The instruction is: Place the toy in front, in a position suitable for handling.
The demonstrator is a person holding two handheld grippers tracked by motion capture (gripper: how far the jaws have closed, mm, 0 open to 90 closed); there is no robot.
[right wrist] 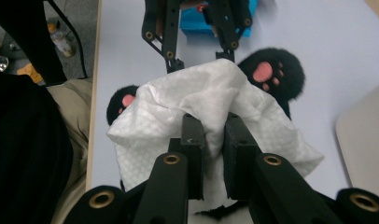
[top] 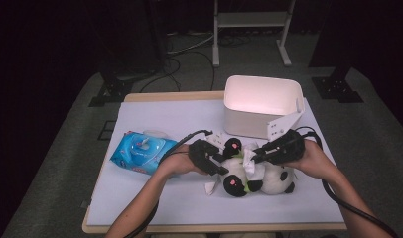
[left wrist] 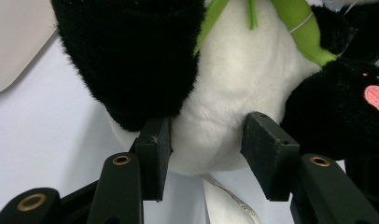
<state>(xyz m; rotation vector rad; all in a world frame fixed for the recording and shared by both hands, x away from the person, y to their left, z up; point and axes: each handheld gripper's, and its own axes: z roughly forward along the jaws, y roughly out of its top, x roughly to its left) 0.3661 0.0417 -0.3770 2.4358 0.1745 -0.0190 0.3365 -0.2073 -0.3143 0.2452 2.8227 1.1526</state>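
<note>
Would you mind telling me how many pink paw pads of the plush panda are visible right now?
2 in the right gripper view: one paw pad at upper right beside the wipe, another peeking out at its left edge. More may be hidden under it.

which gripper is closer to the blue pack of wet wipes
Left. The left gripper grips the panda toy just right of the wet wipes pack; the right gripper, pinching a white wipe, is beyond the panda.
</note>
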